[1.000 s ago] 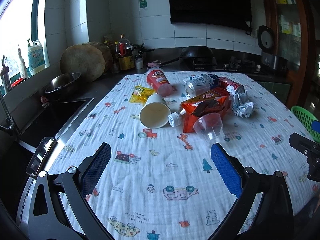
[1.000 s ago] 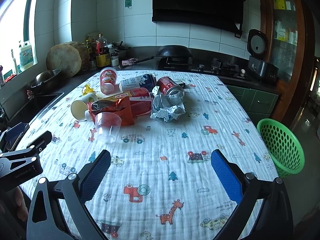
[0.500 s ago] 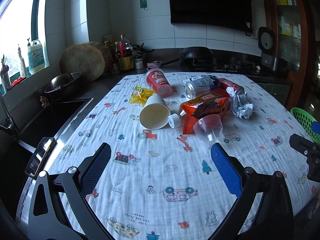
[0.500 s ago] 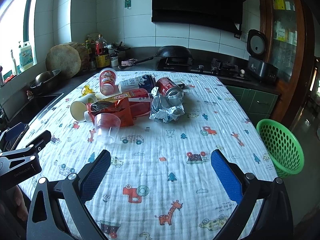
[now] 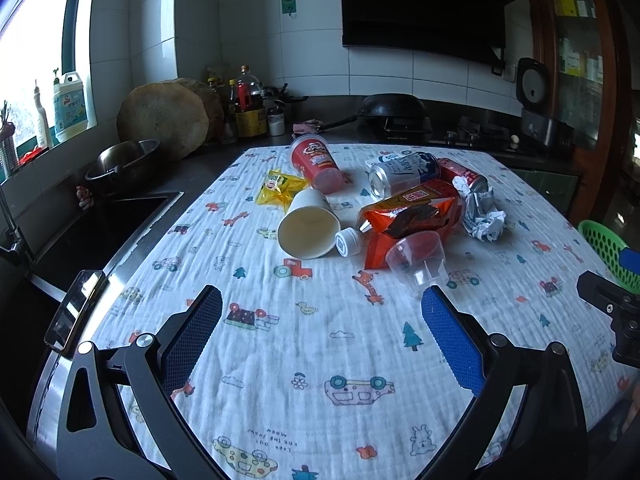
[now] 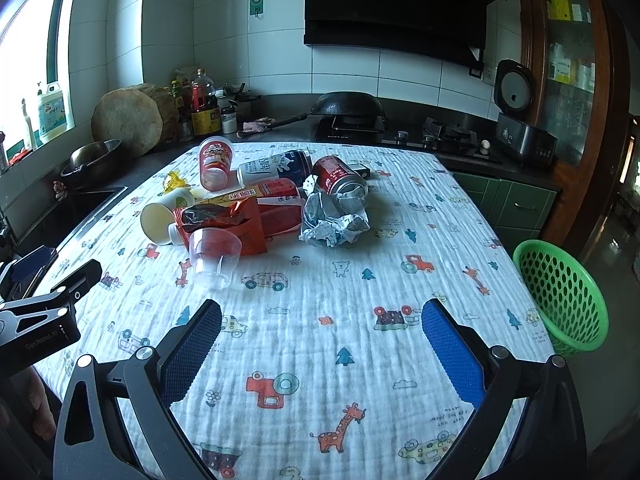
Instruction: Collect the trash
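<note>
Both grippers spread wide, holding nothing: left gripper (image 5: 320, 312), right gripper (image 6: 320, 316), low over a cartoon-print cloth (image 6: 360, 320) on a kitchen table. Trash pile (image 6: 256, 204) at 11 o'clock from right gripper: cups, cans, chip bag, crumpled paper. Green basket (image 6: 560, 288) on floor at 3 o'clock. Sink (image 5: 100, 228) at 9, stove (image 6: 352, 124) at 12.

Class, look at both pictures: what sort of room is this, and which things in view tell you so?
Most likely a home kitchen. A wok sits on a stove by the tiled wall, a sink is set into the counter, and a rice cooker stands at the right.
</note>
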Available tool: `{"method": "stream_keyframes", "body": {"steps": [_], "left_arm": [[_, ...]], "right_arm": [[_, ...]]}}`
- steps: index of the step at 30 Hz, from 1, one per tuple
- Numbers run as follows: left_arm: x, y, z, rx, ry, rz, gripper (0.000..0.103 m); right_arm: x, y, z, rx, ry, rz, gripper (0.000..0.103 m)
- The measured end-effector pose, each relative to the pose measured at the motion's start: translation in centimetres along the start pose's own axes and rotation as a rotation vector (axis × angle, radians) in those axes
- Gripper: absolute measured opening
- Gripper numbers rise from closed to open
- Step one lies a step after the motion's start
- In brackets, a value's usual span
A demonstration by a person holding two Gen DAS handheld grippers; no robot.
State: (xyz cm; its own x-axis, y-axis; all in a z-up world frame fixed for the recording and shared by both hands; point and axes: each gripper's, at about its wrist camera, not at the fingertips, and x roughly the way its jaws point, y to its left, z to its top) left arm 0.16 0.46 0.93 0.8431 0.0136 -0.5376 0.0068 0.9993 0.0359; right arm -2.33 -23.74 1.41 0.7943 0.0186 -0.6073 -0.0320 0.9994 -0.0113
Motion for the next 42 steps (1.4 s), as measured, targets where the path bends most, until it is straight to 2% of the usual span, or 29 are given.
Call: {"method": "stream_keyframes", "body": {"steps": [11,26,42], "left_arm": [[0.9,-0.2,0.4,-0.002,0.021,-0.01,0.098],[1.7,-0.4,2.1,0.011,0.006,-0.018,0.098],[4.6,0.5,4.6,0.032,0.047,-0.046,0.098]], "right_arm": [[0.8,-0.6,0.3,0.015,0.006,0.011,0.097],[1.8,-0.9,1.5,0.022,0.008,0.036,0.097],[5.7,-2.1,4.4,0.026,0.05,0.055,0.095]]}}
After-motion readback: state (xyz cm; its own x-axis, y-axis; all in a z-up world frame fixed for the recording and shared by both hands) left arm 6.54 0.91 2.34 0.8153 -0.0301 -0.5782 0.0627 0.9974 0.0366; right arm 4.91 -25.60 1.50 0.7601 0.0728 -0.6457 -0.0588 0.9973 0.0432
